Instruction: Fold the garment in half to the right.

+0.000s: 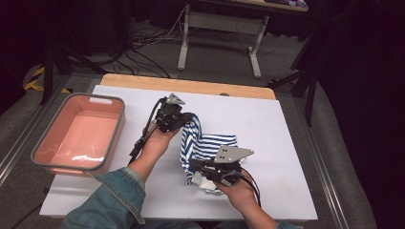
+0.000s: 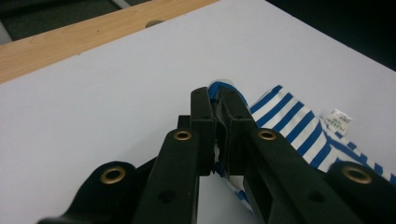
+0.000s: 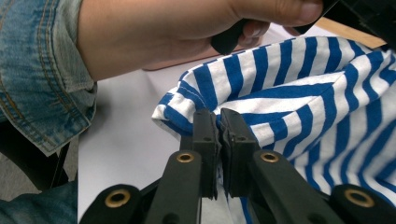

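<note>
Near edge of the white table (image 1: 296, 143): the right gripper (image 1: 198, 168) is clamped on a bunched edge of the blue-and-white striped cloth (image 1: 210, 145), its jaws pinching a fold in the right gripper view. Farther in, the left gripper (image 1: 187, 119) grips the opposite end, fabric caught between its jaws (image 2: 215, 93), so the cloth is lifted in a sagging span whose long axis runs near-right to far-left, between the two hands. The pink bin (image 1: 76, 133) lies beyond to the left, closer to the left hand and probably the cloth's destination.
</note>
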Available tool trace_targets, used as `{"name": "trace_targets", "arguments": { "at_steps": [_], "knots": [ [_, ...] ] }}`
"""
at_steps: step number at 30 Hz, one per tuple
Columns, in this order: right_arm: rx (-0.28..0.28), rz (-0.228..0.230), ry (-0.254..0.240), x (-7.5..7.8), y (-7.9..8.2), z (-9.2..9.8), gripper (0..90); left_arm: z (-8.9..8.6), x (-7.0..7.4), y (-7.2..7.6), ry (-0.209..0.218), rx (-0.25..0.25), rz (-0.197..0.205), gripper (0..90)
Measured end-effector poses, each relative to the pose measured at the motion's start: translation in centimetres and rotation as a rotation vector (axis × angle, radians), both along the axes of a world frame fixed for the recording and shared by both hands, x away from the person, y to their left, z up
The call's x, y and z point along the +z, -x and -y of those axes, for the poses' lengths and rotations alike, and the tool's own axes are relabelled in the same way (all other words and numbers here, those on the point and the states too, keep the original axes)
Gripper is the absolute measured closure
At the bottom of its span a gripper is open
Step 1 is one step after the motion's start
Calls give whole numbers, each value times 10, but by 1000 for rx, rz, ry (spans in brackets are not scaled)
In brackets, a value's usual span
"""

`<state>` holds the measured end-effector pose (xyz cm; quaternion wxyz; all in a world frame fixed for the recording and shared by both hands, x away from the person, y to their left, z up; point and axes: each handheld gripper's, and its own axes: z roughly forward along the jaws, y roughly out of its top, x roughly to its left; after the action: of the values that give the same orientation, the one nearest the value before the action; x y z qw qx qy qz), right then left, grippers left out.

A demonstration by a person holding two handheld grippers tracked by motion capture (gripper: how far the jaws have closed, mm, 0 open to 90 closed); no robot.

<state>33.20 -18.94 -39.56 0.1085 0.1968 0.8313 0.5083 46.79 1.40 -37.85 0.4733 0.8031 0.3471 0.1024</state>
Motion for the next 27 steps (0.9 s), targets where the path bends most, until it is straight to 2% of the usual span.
{"name": "trace_targets", "arguments": {
  "at_steps": [2,3,9,10,19,27],
  "knots": [
    [-15,-9,-19,1,2,14,856,8,0,-1,6,-9,-3,854],
    [-15,-9,-19,1,2,14,856,12,-1,-1,5,-11,-2,854],
    [-57,-33,-44,-2,5,42,856,35,-6,-4,18,-25,-20,853],
    [-71,-41,-50,-4,6,50,856,38,-7,-5,16,-31,-21,853],
    [-128,-77,-56,-17,10,79,854,64,-19,-6,-23,-48,-30,852],
    [-144,-93,-39,-24,8,84,852,78,-29,-9,-65,-42,-34,851]
  ]
}}
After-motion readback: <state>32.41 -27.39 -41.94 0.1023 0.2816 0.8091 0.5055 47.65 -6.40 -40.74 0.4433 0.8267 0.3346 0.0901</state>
